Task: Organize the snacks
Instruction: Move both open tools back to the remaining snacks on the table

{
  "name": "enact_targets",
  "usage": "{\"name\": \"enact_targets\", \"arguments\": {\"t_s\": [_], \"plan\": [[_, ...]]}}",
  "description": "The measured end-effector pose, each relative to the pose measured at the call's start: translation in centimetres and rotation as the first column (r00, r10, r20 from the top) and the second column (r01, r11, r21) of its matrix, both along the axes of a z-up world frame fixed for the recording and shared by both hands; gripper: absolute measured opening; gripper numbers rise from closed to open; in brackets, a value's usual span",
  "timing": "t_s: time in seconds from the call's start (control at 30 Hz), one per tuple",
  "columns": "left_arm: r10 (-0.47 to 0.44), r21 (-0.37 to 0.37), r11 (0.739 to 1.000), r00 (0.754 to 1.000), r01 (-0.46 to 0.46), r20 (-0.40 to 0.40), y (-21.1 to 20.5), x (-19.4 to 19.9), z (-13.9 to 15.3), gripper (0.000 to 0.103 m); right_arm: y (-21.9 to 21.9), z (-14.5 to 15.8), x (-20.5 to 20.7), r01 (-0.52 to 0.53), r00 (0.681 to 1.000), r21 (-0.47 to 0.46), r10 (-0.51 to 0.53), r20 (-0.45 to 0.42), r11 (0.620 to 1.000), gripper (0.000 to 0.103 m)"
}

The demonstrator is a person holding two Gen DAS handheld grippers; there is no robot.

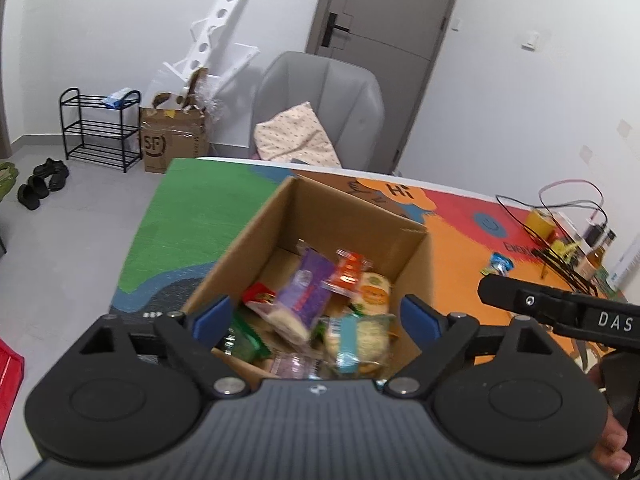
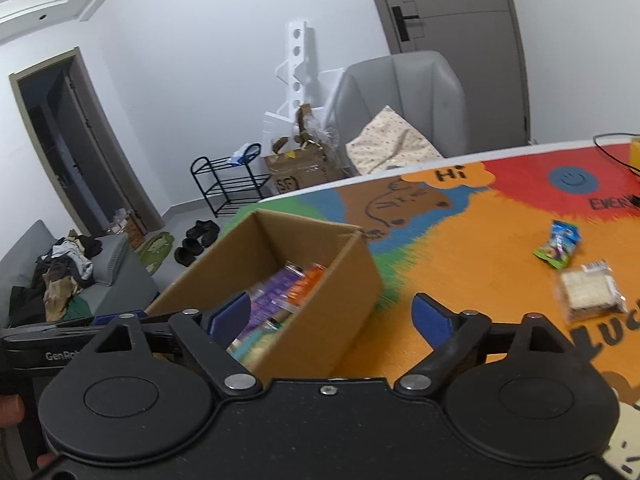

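Tablecloth (image 2: 472, 256) multicoloured | chair (image 1: 320, 96) grey | door (image 1: 384, 8) shut

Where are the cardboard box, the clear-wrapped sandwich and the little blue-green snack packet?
cardboard box (image 2: 320, 320): right wrist view, outer side wall.
clear-wrapped sandwich (image 2: 586, 290): right wrist view, middle of the bread.
blue-green snack packet (image 2: 558, 244): right wrist view, packet's centre.

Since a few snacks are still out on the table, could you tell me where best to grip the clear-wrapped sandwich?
Take the sandwich across its two long flat sides, coming down from above with the right claw, which is open and nearest. It lies flat, apart from the green packet, so the sides are free; the crimped ends would likely slip.
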State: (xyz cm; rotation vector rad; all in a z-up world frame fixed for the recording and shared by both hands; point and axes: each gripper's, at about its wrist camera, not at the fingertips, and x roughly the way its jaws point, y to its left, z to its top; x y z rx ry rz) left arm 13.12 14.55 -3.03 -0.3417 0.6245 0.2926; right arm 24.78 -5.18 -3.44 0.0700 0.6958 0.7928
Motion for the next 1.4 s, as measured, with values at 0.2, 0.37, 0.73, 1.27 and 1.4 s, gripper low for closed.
{"name": "enact_targets", "arguments": {"t_s": [0.2, 0.37, 0.73, 1.27, 1.4], "plan": [[-0.043, -0.002, 0.999, 0.999, 0.043, -0.02, -1.6, 0.6, -0.1, 0.091, -1.9, -0.2, 0.2, 0.028, 0.999, 0.003, -0.028, -0.015, 1.0, 0.1], [-0.082, -0.004, 0.997, 0.996, 0.082, -0.032, -3.0, 1.3, -0.2, 0.091, -3.8, -0.4, 0.5, 0.058, 0.998, 0.009, -0.058, -0.024, 0.998, 0.103], [-0.147, -0.012, 0.989, 0.989, 0.147, -0.03, -6.7, 3.3, -0.2, 0.092, -9.2, -1.3, 1.9, 0.166, 0.985, 0.013, -0.165, -0.051, 0.986, 0.103], [-0.255, -0.022, 0.967, 0.967, 0.255, -0.004, -12.0, 7.6, -0.2, 0.092, -15.9, -2.0, 3.7, 0.281, 0.958, -0.001, -0.281, -0.058, 0.96, 0.103], [-0.276, -0.03, 0.961, 0.961, 0.275, 0.0, -13.1, 8.7, -0.5, 0.091, -16.8, -1.8, 4.0, 0.292, 0.955, -0.012, -0.292, -0.045, 0.956, 0.103]]}}
